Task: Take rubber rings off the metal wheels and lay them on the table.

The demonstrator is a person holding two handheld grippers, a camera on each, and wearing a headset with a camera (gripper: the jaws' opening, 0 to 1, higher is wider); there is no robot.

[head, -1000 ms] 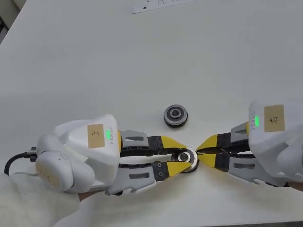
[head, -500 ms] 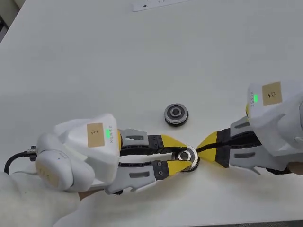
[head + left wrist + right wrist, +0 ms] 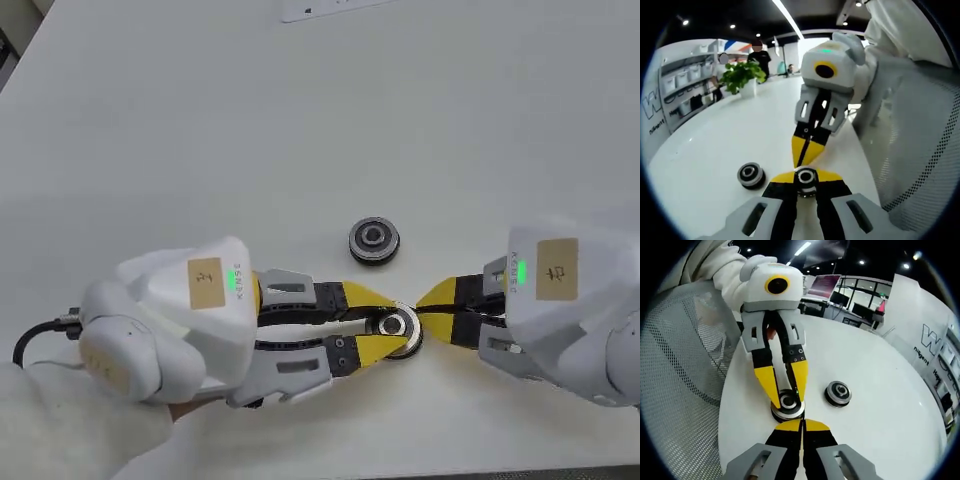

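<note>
Close to the near edge of the table [image 3: 200, 150], the left gripper [image 3: 391, 324] reaches in from the left side. Its yellow jaws are narrow and closed on a metal wheel [image 3: 393, 326], which lies flat on the table. The right gripper [image 3: 421, 307] reaches in from the opposite side. Its jaws are pressed together, and their tips touch the rim of the same wheel. I cannot tell if they pinch any rubber there. In the right gripper view, this wheel [image 3: 788, 405] sits just in front of the closed tips and between the two jaws of the left gripper.

A little further from the near edge, apart from both grippers, a second wheel [image 3: 374, 240] lies flat. Its dark rubber ring [image 3: 353, 241] is around it.

At the far edge of the table lies a white strip [image 3: 320, 10]. In the left gripper view, far along the table, a white pot [image 3: 748, 90] holds a green plant [image 3: 740, 75]. Beside the table, shelves [image 3: 677, 82] carry pale boxes [image 3: 682, 76].
</note>
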